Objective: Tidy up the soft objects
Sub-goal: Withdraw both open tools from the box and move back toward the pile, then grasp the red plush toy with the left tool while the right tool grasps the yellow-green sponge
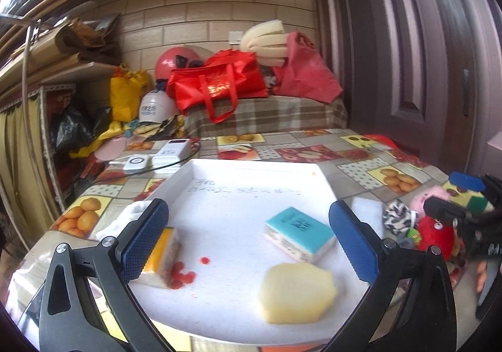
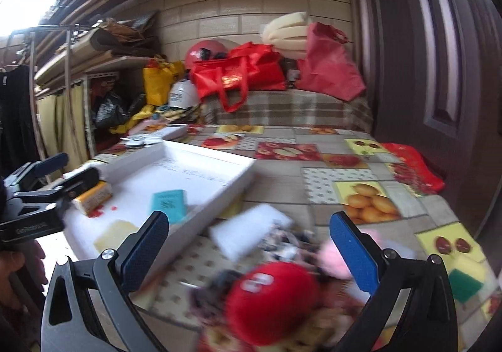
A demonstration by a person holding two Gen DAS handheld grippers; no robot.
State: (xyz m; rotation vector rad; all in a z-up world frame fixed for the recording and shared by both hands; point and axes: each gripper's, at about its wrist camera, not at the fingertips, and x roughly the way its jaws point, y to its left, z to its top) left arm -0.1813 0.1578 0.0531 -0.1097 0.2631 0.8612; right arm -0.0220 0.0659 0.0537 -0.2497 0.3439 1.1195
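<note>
A white tray (image 1: 251, 173) lies on the fruit-print tablecloth. In it are a teal-topped sponge (image 1: 298, 232), a pale yellow sponge (image 1: 295, 292), an orange-topped sponge (image 1: 164, 254) and small red beads (image 1: 180, 278). My left gripper (image 1: 248, 236) hangs open above the tray, holding nothing. My right gripper (image 2: 248, 242) is open over a pile right of the tray: a red plush toy (image 2: 273, 298), a pink plush (image 2: 332, 254), a black-and-white cloth (image 2: 285, 239) and a white foam block (image 2: 248, 232). The tray (image 2: 200, 198) shows at the left of the right wrist view.
A green-and-yellow scouring sponge (image 2: 467, 280) lies near the table's right edge. White devices with a cable (image 1: 157, 157) sit behind the tray. Beyond the table stand a plaid-covered bench with red bags (image 1: 219, 82), a helmet and a dark door (image 1: 423, 54) at the right.
</note>
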